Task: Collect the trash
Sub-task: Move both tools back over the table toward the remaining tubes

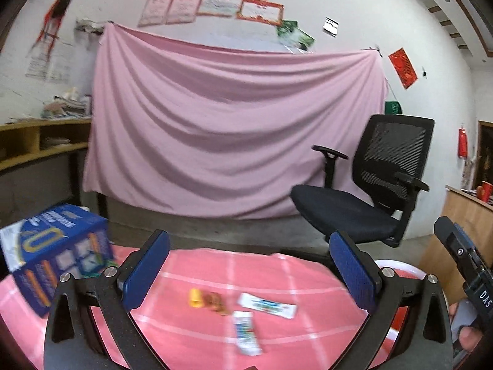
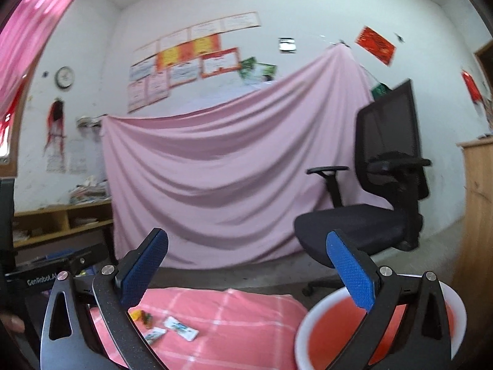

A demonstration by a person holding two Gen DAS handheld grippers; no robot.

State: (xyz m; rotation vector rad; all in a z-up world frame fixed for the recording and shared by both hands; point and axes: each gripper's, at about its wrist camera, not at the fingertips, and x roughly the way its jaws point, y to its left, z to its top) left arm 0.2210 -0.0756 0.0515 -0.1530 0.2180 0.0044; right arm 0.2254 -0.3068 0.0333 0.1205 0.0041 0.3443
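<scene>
Both your left tongs (image 1: 249, 269) and right tongs (image 2: 246, 273) gape empty; motion blur smears the white printed wrappers (image 1: 267, 305) and yellow scrap (image 1: 195, 298) on the pink checked table (image 1: 277, 271).

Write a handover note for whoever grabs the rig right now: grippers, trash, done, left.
Left gripper: open, empty, above the pink cloth.
Right gripper: open, empty, beside the red bin.
Trash on the cloth: two white wrappers and a yellow-and-brown scrap.
Blue box stands at the cloth's left.
Done: nothing visibly collected; the bin's inside is only partly seen.
Left: pick up all three, drop in bin.
</scene>
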